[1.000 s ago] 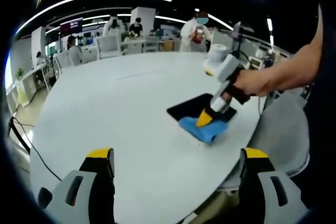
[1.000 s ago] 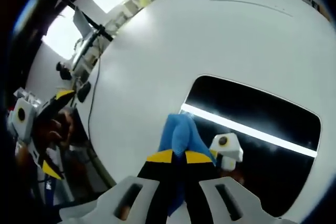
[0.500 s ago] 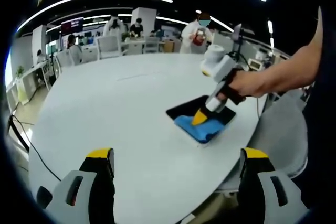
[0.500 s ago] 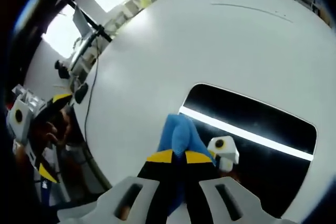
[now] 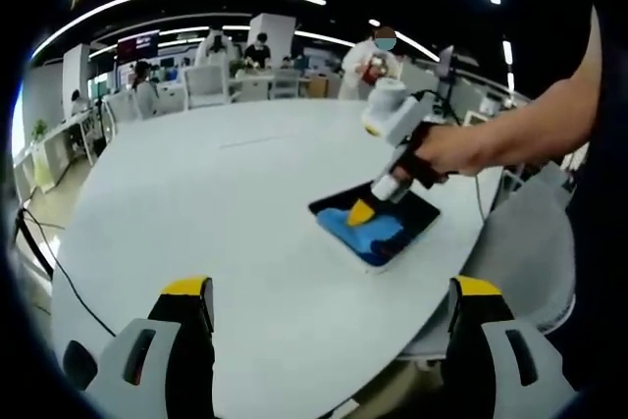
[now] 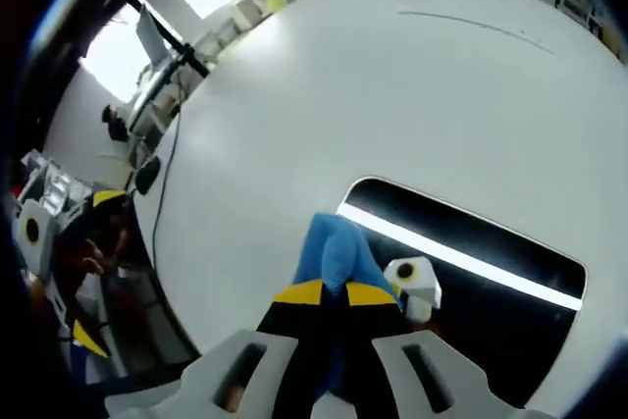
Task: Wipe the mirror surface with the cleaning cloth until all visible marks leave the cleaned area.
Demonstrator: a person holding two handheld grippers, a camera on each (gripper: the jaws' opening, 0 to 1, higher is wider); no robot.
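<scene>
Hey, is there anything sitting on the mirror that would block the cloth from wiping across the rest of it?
Nothing visible does. The right gripper is shut on the blue cleaning cloth, which already lies on the mirror. The rest of the dark glass shows just reflections, and the white table around it is bare.

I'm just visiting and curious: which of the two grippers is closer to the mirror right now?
The right. The right gripper presses the blue cloth onto the mirror; the left gripper hangs open over the table's near edge, well short of it.
</scene>
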